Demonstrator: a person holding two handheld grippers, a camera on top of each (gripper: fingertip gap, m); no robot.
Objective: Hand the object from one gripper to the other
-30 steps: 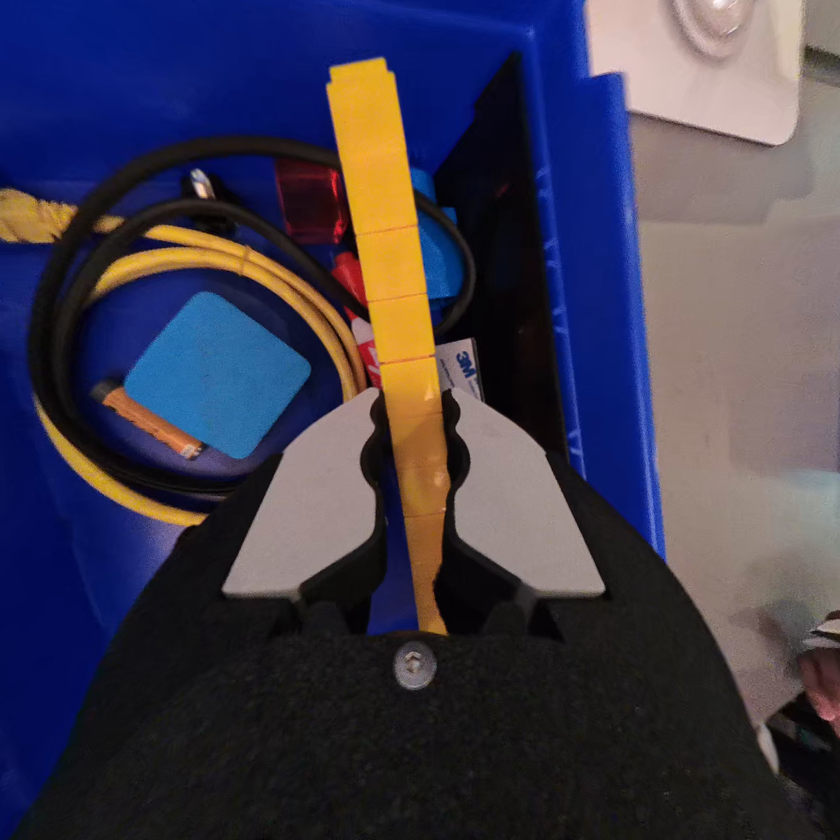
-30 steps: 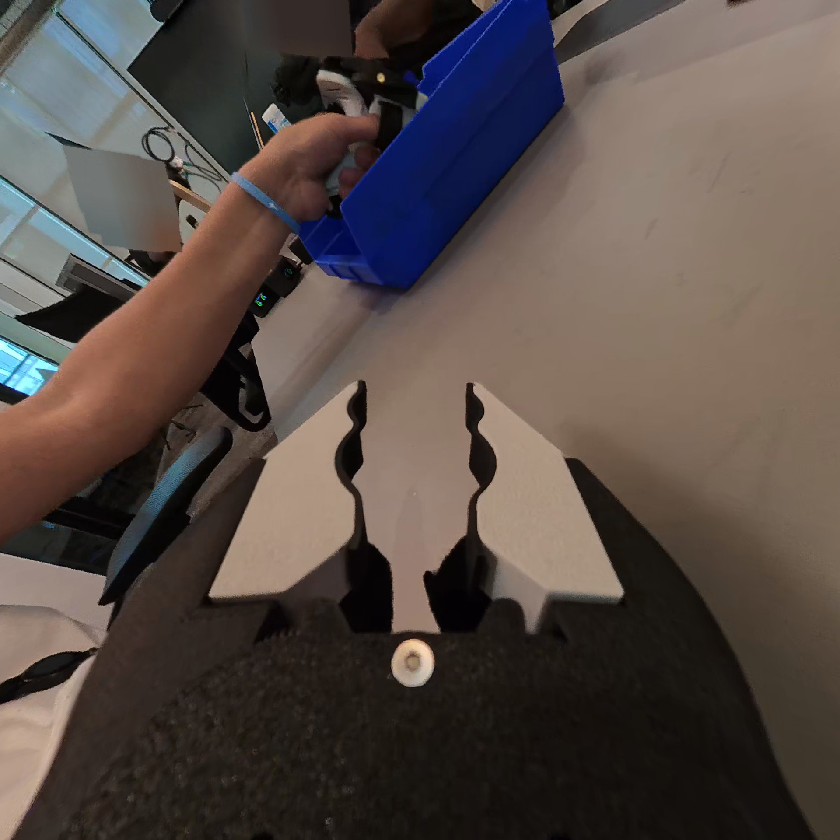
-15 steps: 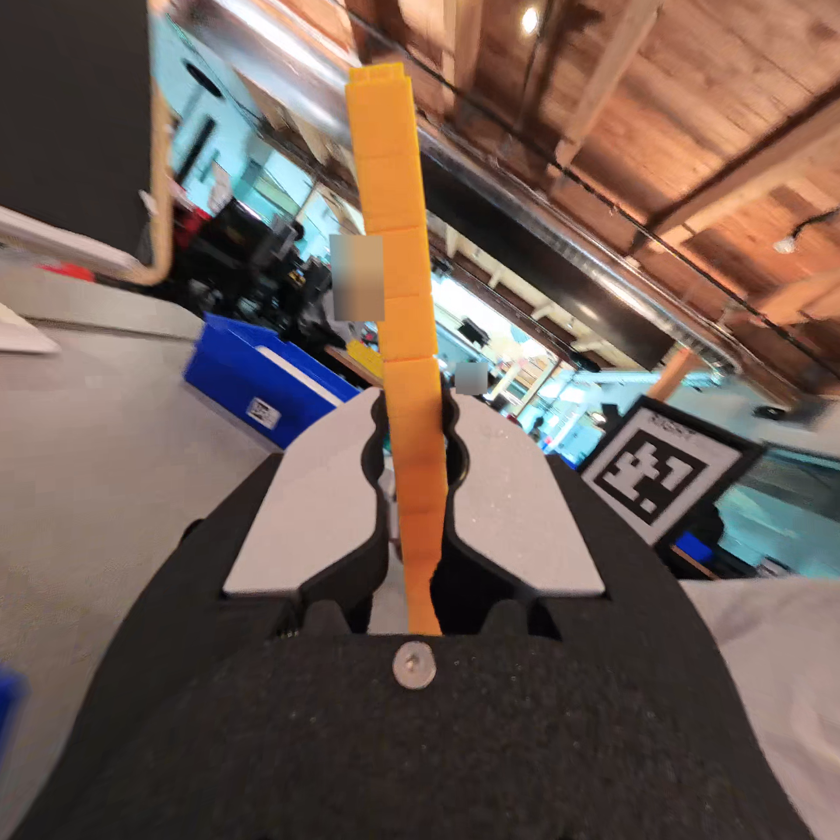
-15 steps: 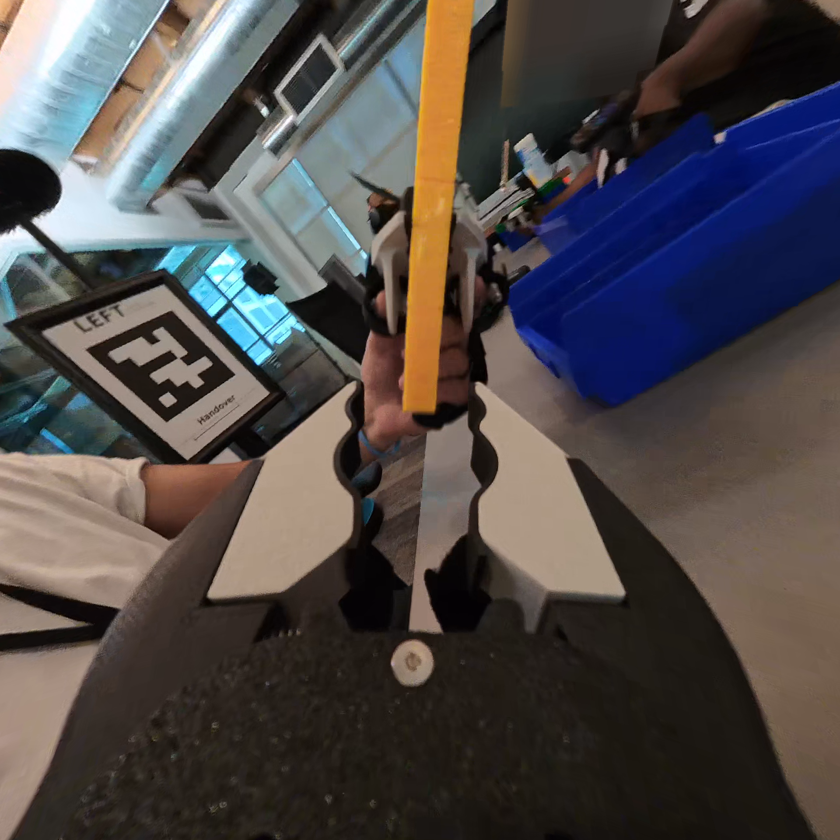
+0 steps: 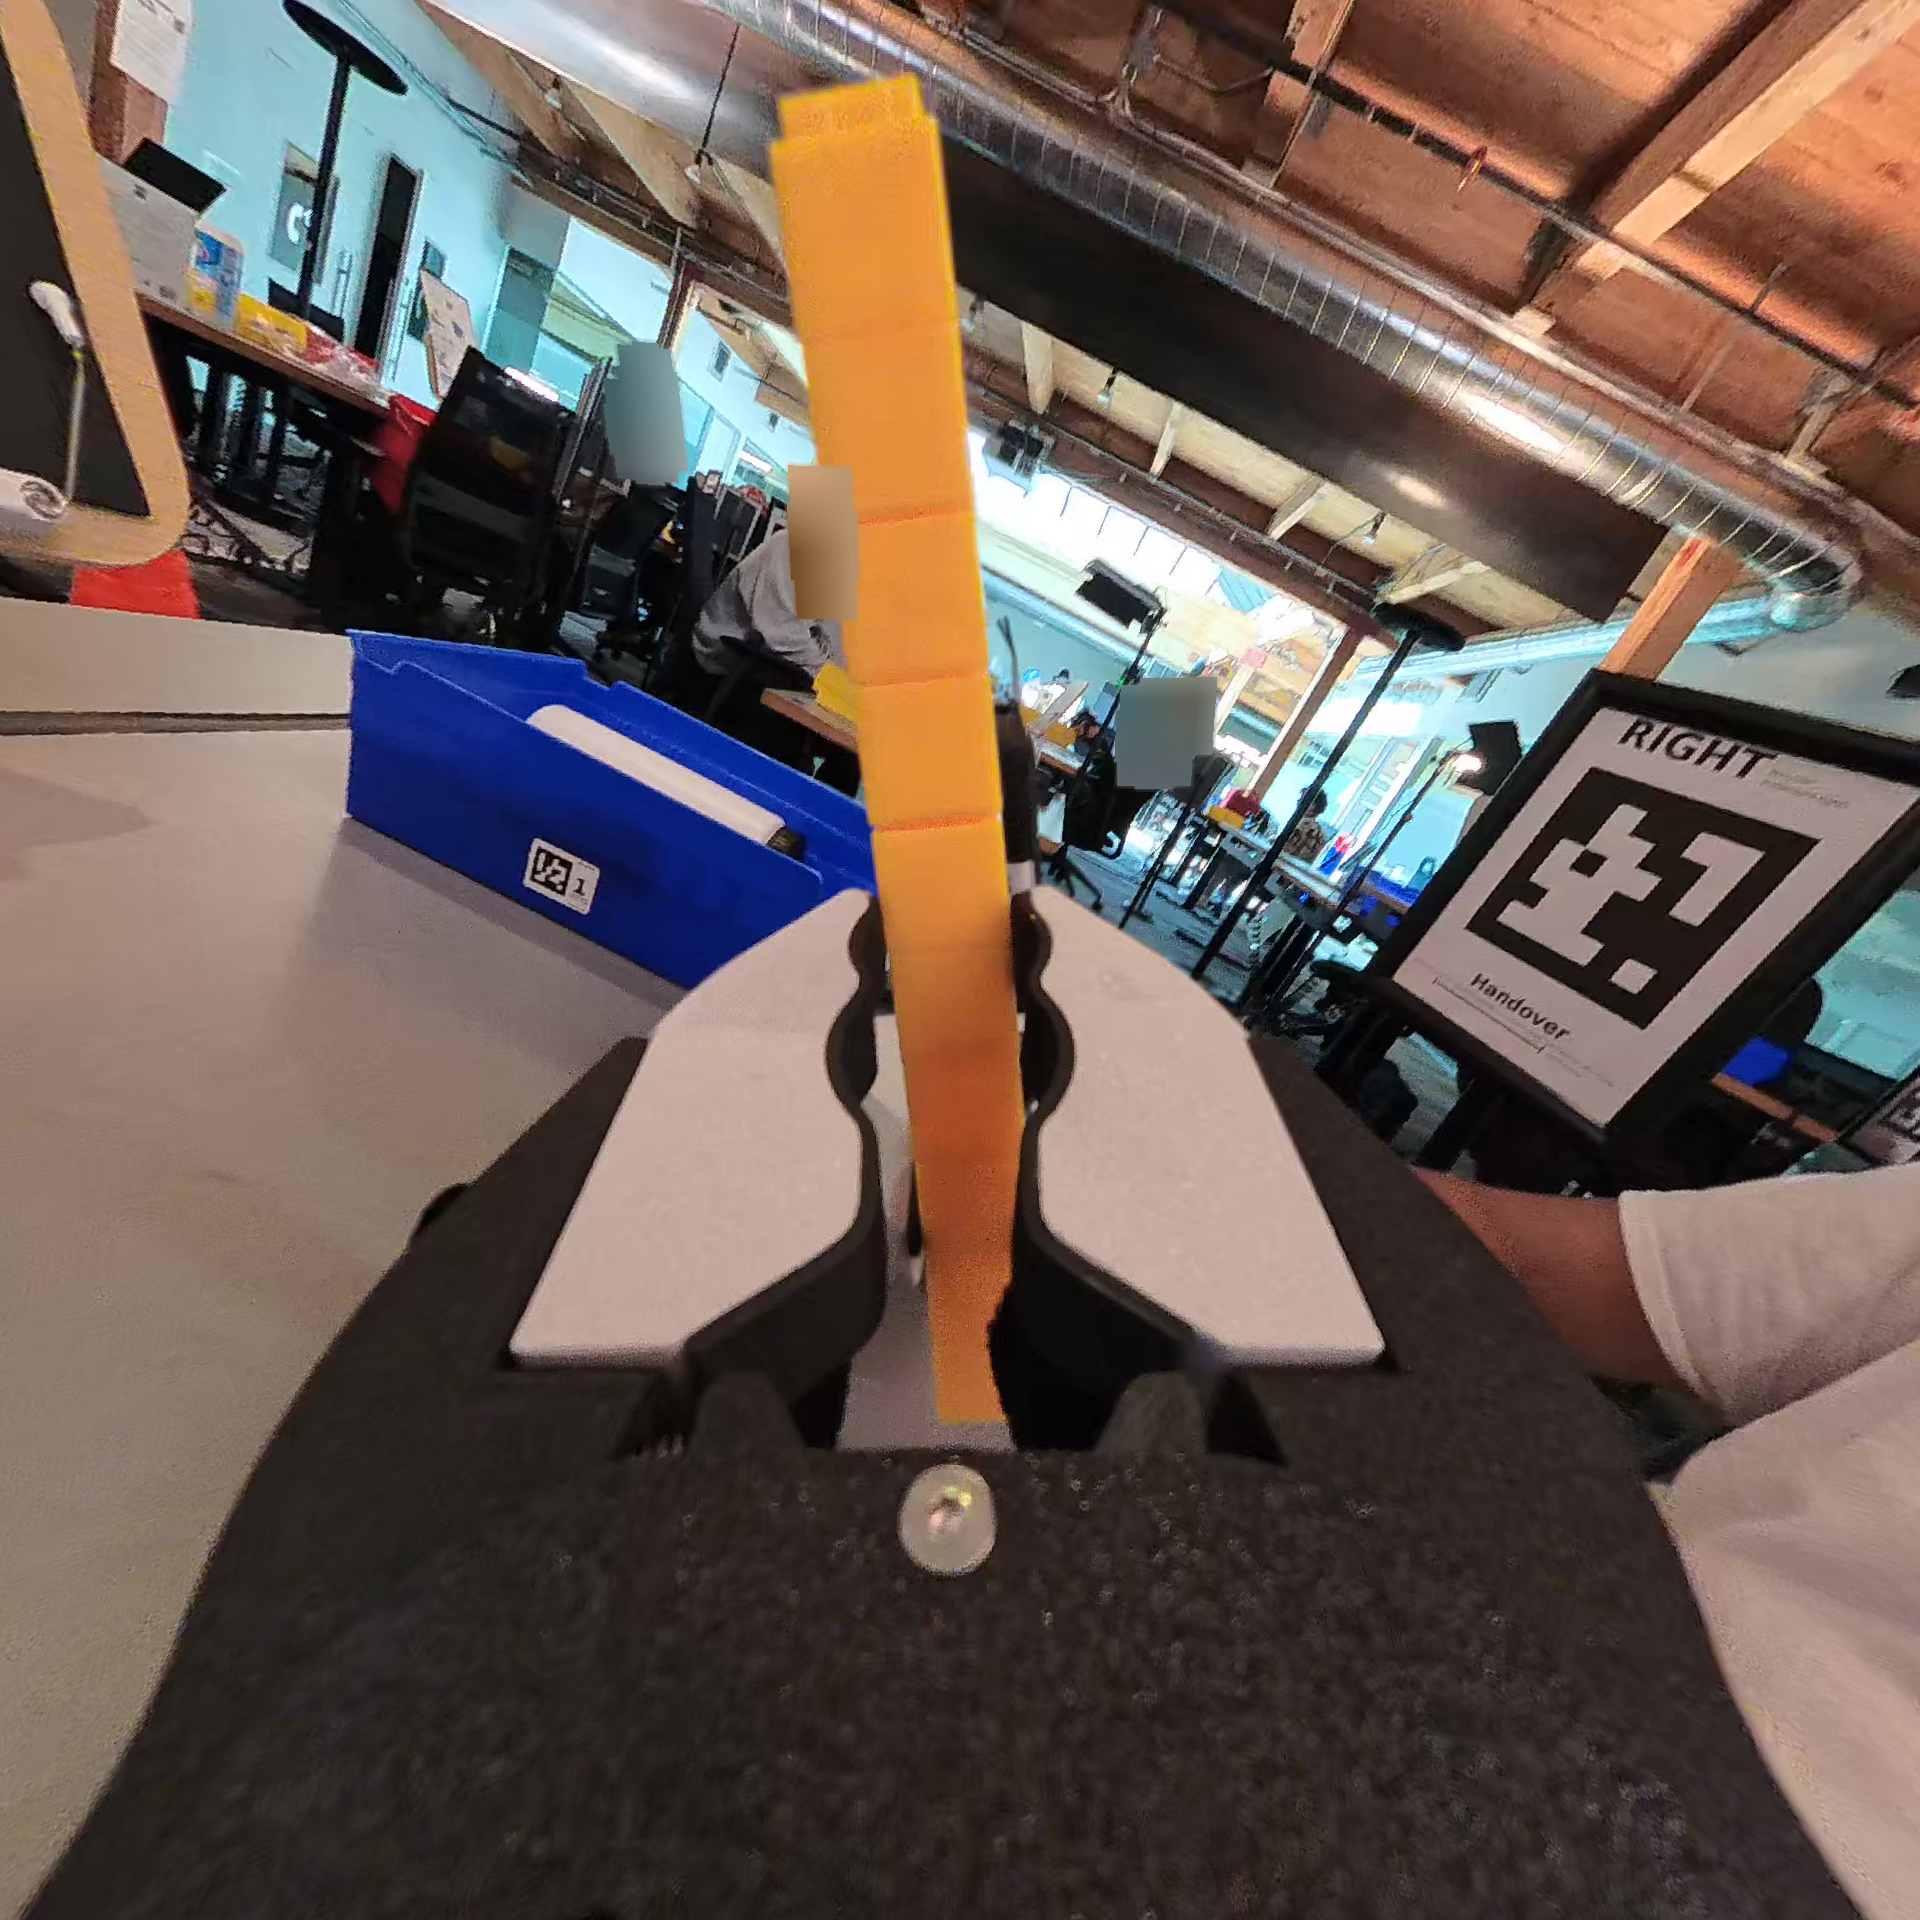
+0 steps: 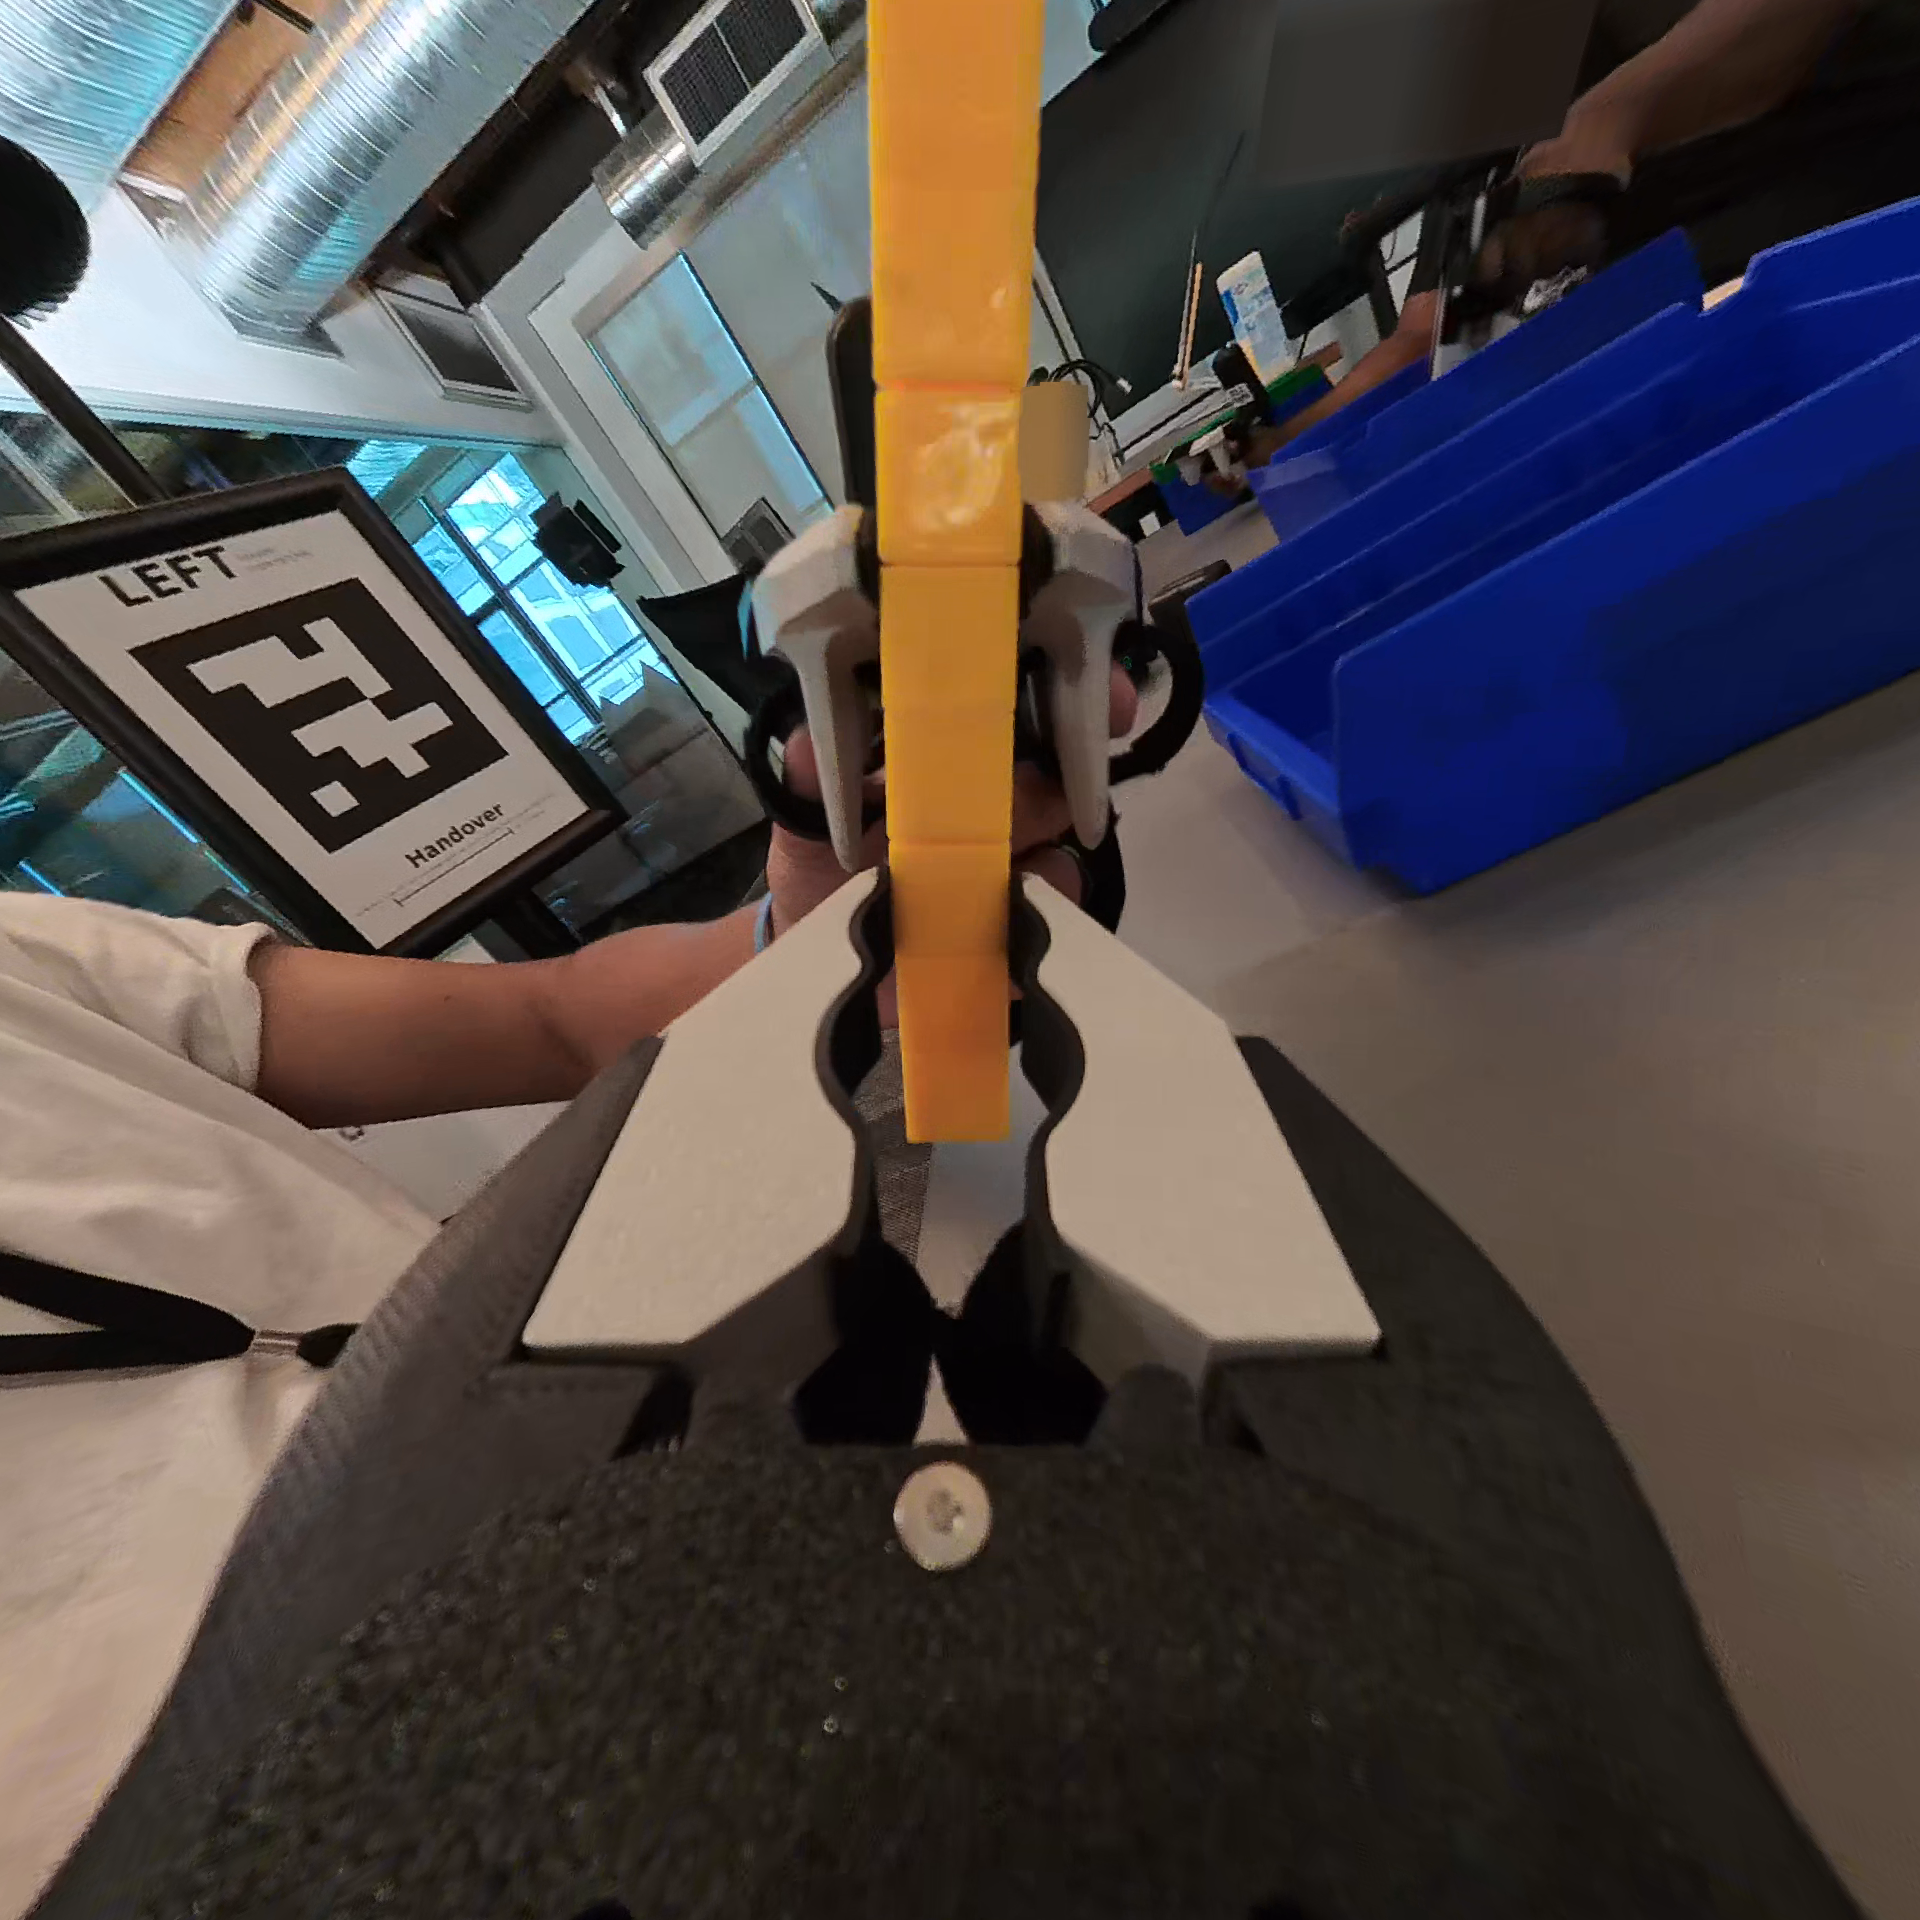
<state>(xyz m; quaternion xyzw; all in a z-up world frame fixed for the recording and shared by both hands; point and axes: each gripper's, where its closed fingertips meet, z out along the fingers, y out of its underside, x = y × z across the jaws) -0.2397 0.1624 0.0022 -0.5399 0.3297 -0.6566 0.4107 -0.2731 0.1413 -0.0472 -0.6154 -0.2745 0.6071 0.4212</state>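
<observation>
Holding the yellow block stick (image 5: 940,790) upright, our left gripper (image 5: 951,935) is clamped on its lower part, both grey fingers (image 5: 727,1132) pressed to its sides, and the stick rises well past the fingertips. To the left of this gripper, farther off on the grey table (image 5: 156,1039), sits a blue bin (image 5: 582,800); to its right stands a framed marker sign (image 5: 1621,904).

In the right wrist view another framed sign (image 6: 301,717) stands to the left. At the centre, our right gripper (image 6: 951,914) has its jaws closed in around the stick's (image 6: 951,623) free end; whether they already bite or merely flank it we cannot tell. Straight ahead the left gripper (image 6: 945,675) clamps the same stick. To the right lie more blue bins (image 6: 1558,665).

We judge the stick light and rigid, but made of snapped-together cubes, so it could split at a seam if bent. Its smooth, glossy faces may slip, so the flat sides near the end, square between the pads, look the best hold.
</observation>
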